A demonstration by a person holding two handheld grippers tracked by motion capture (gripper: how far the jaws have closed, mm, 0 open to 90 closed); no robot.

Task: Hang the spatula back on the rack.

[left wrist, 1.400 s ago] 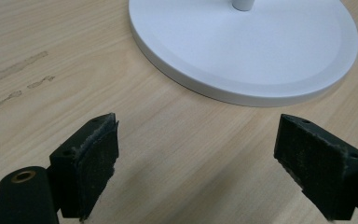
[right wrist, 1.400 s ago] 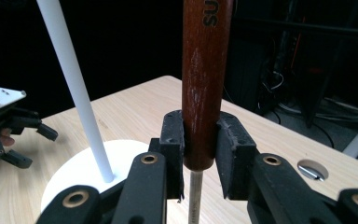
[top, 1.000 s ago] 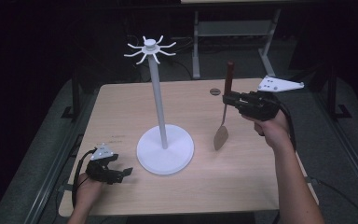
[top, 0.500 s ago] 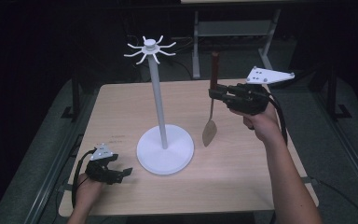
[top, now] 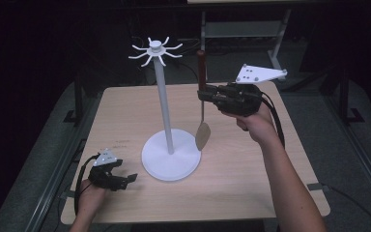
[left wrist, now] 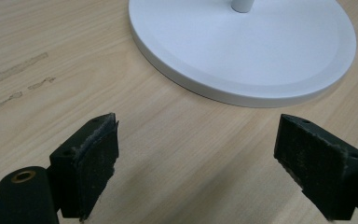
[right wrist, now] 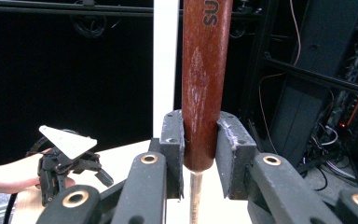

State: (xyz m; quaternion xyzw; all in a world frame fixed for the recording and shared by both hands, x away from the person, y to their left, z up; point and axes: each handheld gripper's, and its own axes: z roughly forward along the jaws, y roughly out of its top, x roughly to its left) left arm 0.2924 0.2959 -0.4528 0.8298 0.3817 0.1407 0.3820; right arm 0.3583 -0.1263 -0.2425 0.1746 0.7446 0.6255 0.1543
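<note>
Spatula [top: 202, 101] clamped upright, blade just beside stand [top: 170, 154] base rim.

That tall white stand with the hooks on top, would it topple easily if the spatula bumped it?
Probably not easily. The white stand sits on a wide round base flat on the table, which should steady it. Still, its pole is tall and thin, so a knock near the hooks from the spatula might rock it.

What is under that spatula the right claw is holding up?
Under the hanging spatula lie the bare wooden table and the rim of the white stand's round base. The right claw grips its handle; whatever sits directly behind the blade is covered.
</note>
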